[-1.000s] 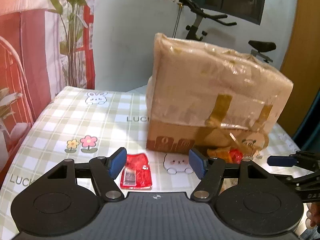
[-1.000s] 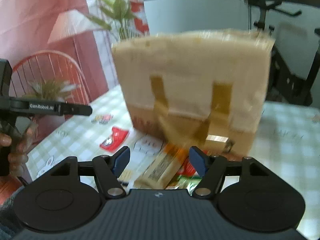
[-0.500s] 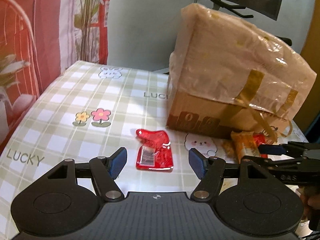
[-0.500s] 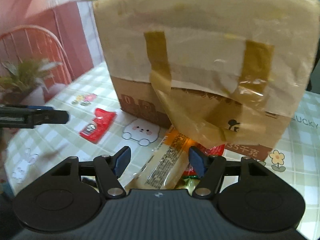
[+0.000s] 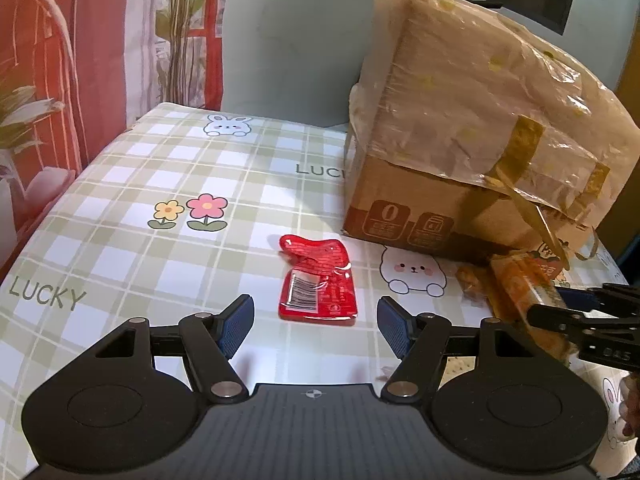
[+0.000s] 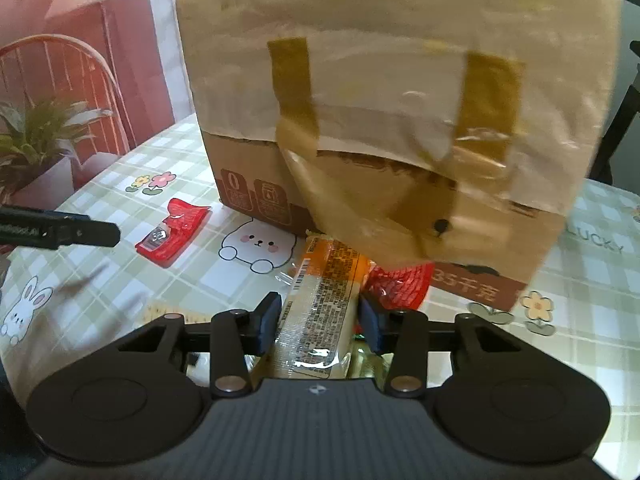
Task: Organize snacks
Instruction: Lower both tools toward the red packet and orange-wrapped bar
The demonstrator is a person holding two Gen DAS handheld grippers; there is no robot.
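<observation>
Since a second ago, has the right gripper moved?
Yes. The right gripper has closed in on the cardboard box, which now looms larger, and its jaws have just been closing, pads now pressing the orange snack bar.

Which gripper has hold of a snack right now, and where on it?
The right gripper has just closed its jaws on the long orange snack bar, across its near half. The left gripper holds nothing, open around the red packet.
</observation>
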